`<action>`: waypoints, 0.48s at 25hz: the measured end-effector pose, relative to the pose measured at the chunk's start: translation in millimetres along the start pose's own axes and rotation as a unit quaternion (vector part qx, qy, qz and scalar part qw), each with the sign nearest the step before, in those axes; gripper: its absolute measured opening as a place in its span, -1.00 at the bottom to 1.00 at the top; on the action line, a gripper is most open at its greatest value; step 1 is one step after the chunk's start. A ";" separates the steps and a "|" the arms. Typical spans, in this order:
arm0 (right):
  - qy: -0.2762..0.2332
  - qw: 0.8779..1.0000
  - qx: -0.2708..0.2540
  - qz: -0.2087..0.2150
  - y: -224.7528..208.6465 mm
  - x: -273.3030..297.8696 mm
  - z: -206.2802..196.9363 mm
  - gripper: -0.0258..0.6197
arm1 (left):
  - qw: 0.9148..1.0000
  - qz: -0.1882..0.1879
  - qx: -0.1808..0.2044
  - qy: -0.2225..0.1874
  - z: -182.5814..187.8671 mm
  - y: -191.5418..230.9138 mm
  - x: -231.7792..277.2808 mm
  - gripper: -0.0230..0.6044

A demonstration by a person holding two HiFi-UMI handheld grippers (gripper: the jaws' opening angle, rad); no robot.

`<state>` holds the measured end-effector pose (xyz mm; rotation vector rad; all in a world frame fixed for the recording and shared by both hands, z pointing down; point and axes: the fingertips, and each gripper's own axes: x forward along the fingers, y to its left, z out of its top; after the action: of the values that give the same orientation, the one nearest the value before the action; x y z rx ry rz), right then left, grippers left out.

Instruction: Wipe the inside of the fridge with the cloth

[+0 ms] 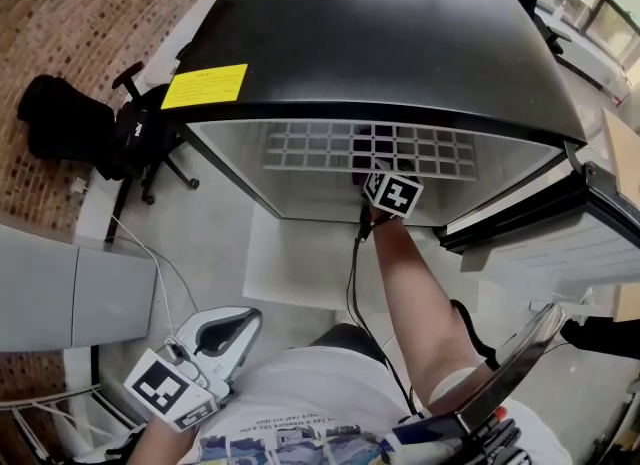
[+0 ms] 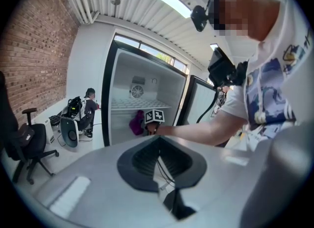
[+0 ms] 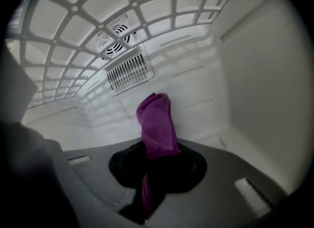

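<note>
The fridge (image 1: 380,33) is black outside and white inside, and it stands open in front of me. My right gripper (image 3: 157,146) reaches inside it under the wire shelf (image 3: 73,36), shut on a purple cloth (image 3: 157,121). The cloth sticks up past the jaws toward the back wall, below the fan vent (image 3: 128,70). In the head view, only that gripper's marker cube (image 1: 392,193) and my forearm show. The left gripper view shows the cloth (image 2: 137,122) just inside the opening. My left gripper (image 1: 245,318) hangs low by my body, shut and holding nothing.
The fridge door (image 1: 560,223) hangs open to the right. A black office chair (image 1: 130,133) and bags stand left of the fridge by a brick wall. A cable (image 1: 352,283) trails from the right gripper. A seated person (image 2: 90,107) is at the far left.
</note>
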<state>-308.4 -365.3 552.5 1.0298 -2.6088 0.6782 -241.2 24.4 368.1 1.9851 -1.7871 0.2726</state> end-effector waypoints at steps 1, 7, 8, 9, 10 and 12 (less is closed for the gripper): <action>-0.002 1.000 0.000 -0.008 -7.3 -2.3 2.1 -0.76 | 1.000 -0.004 0.002 0.001 0.9 -1.2 1.8 -0.91; -0.004 0.998 -0.011 -0.066 -46.1 -16.7 12.8 -0.76 | 1.000 -0.022 0.010 0.003 6.1 -6.1 9.6 -0.91; -0.003 0.997 -0.017 -0.077 -52.8 -19.5 14.4 -0.76 | 1.000 -0.026 0.012 0.003 6.7 -7.4 11.5 -0.91; -0.001 0.996 -0.023 -0.089 -59.0 -22.0 15.3 -0.76 | 0.999 -0.029 0.014 0.002 7.2 -8.6 13.0 -0.91; 0.001 0.995 -0.029 -0.099 -64.0 -24.3 15.8 -0.76 | 0.999 -0.031 0.016 0.002 7.8 -9.5 14.2 -0.91; 0.002 0.993 -0.041 -0.115 -70.8 -28.2 17.2 -0.76 | 0.999 -0.035 0.018 0.002 8.9 -10.5 15.4 -0.91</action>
<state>-240.1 -403.2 549.8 1.2747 -2.4403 0.5131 -230.2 7.2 364.9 2.0651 -1.7189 0.2867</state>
